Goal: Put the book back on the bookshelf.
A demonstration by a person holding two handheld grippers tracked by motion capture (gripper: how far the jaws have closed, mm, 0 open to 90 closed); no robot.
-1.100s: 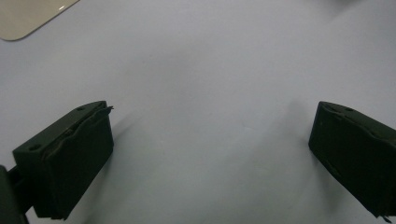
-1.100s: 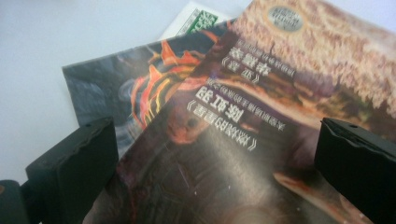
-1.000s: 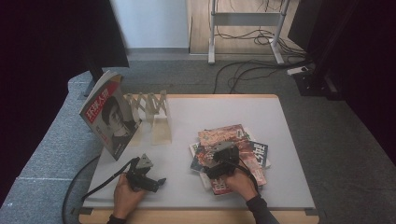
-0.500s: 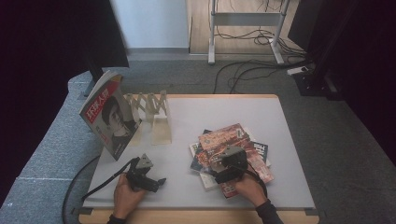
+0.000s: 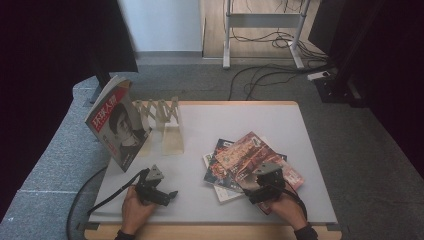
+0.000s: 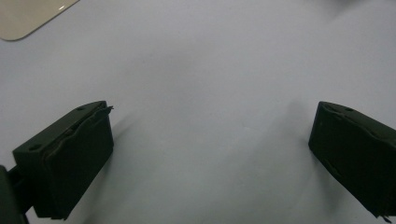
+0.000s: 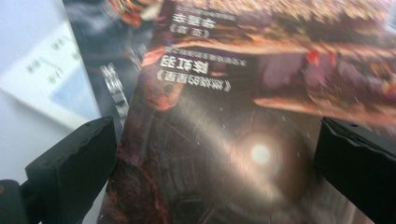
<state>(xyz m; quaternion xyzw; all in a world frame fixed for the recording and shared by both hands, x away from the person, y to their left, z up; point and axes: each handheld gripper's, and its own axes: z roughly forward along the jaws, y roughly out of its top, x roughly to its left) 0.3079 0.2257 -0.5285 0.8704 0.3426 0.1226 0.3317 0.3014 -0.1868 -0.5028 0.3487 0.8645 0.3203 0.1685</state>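
I find my right gripper (image 5: 260, 196) over the near edge of the pile of glossy magazines (image 5: 250, 162) lying flat on the pale grey table top (image 5: 235, 125). In the right gripper view its jaws stand wide apart with the top magazine, a dark cover with red and white print (image 7: 224, 116), directly beneath and between them; they grip nothing. I cannot tell whether the jaw tips touch the cover. A white-edged magazine (image 7: 51, 79) pokes out from under the pile, ahead and to the left of the jaws.

My left gripper (image 5: 167, 194) rests low over bare table, well apart from the pile, which lies off to its right. In the left gripper view (image 6: 210, 154) its jaws are fully spread over plain surface and hold nothing.

Beyond the left gripper, a magazine with a black-and-white portrait cover and red lettering (image 5: 117, 127) leans tilted against a pale wooden folding rack (image 5: 162, 117), which stands at the far left of the table.
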